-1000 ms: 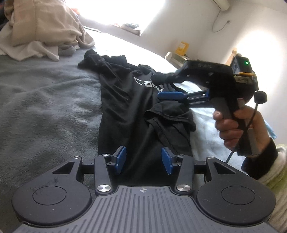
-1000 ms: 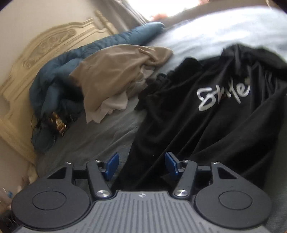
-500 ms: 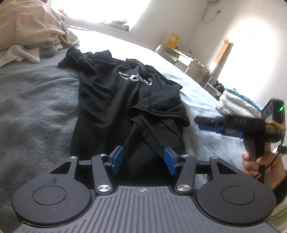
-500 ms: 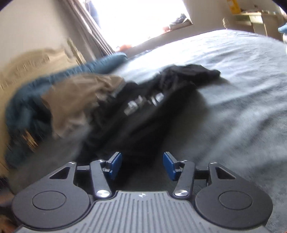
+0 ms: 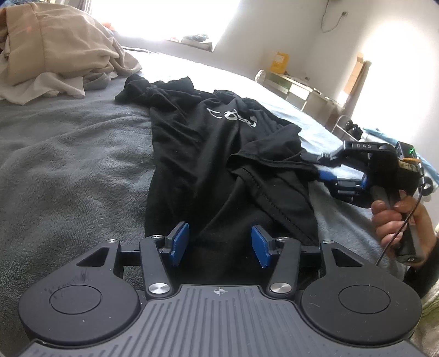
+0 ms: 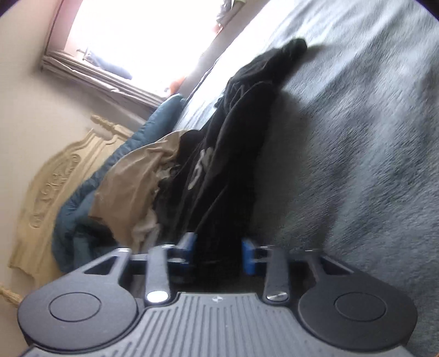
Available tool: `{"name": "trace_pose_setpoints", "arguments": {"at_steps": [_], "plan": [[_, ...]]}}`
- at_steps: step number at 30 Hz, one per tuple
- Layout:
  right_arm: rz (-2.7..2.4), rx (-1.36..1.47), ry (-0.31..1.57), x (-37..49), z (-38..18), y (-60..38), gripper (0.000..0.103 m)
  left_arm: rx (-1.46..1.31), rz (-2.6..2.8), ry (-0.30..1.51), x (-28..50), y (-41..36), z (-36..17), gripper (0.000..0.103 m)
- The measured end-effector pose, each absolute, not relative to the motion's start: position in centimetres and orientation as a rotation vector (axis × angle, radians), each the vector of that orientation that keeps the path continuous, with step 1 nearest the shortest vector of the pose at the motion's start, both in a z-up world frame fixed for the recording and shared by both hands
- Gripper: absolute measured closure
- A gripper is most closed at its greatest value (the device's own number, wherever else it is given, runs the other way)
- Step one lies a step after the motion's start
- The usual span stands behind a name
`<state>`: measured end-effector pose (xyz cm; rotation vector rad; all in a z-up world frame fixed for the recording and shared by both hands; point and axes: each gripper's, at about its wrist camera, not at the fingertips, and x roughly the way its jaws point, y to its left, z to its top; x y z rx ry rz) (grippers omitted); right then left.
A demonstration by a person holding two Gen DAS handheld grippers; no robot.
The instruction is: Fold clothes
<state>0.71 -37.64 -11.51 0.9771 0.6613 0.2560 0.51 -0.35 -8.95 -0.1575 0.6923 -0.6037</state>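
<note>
Left gripper (image 5: 220, 245): released, over black shirt (image 5: 197, 153) hem.
Right gripper (image 6: 218, 254): closing, grasping shirt's sleeve.
Shirt: on bed (image 5: 68, 153).

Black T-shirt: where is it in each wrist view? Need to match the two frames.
Left wrist: black T-shirt lies centre, running up from the jaws on the grey blanket.
Right wrist: a dark band through the centre, tilted.
Shared landmark: beige clothes pile.

We see daylight blowing out the window (image 5: 175, 19) and wall (image 5: 397, 71); right wrist view smeared, tilted; fisheye bends edges.
</note>
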Motion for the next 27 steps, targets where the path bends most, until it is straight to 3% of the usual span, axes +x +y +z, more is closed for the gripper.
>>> {"name": "trace_pose_setpoints", "arguments": {"at_steps": [2, 13, 19, 27], "plan": [[0.258, 0.972, 0.662, 0.4, -11.1, -37.8, 0.096, -0.153, -0.604, 0.689, 0.5, -0.4, -9.0, 0.052], [0.128, 0.789, 0.514, -8.0, -2.0, -42.4, 0.098, -0.119, -0.609, 0.683, 0.4, -0.6, -9.0, 0.052], [0.018, 0.735, 0.569, -10.9, -1.7, -45.2, 0.099, -0.096, -0.614, 0.684, 0.3, -0.7, -8.9, 0.052], [-0.159, 0.698, 0.656, -12.6, -5.4, -49.2, 0.101, -0.062, -0.619, 0.690, 0.3, -0.9, -8.8, 0.052]]}}
